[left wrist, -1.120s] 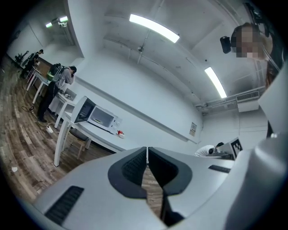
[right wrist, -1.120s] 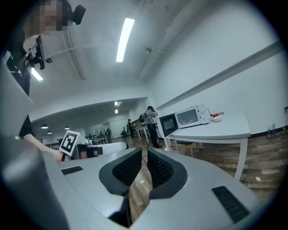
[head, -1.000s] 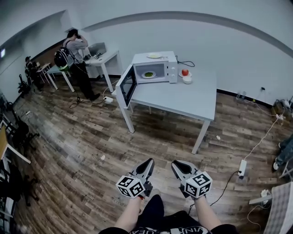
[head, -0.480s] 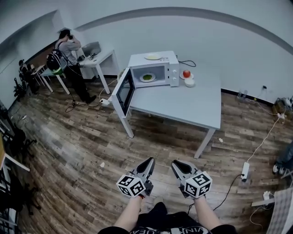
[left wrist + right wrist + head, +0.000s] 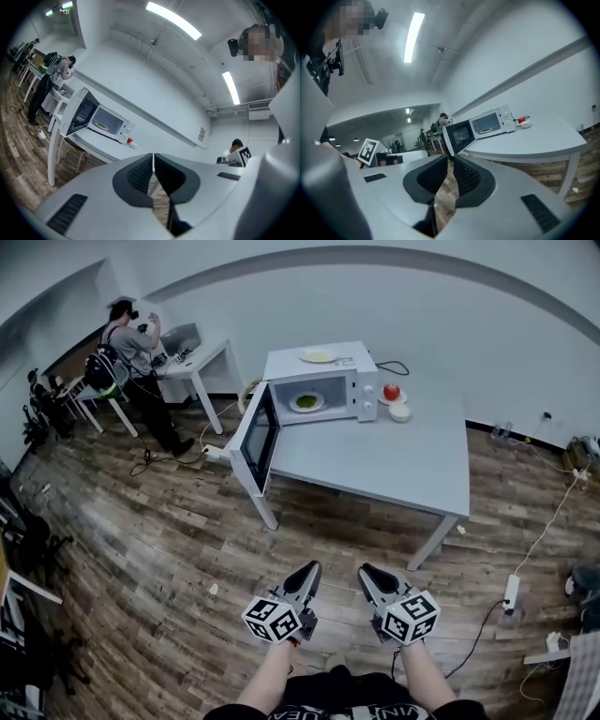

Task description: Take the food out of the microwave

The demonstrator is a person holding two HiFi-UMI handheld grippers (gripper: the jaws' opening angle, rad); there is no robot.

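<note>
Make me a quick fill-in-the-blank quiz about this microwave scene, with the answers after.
The door of the white microwave on the grey table stands ___.
Inside it sits a white plate of ___ food.
Beside the microwave lies a round ___ fruit.
The left gripper and right gripper both have their jaws ___.
Answers: open, green, red, shut.

I'm in an office-style test room: wood-plank floor (image 5: 159,540), bare white walls (image 5: 487,324), ceiling strip lights (image 5: 173,19), desks (image 5: 202,360) at the back with a person (image 5: 127,348) standing there, power strip (image 5: 511,592) on the floor, microwave (image 5: 319,381) on a plain grey table (image 5: 403,465).
</note>
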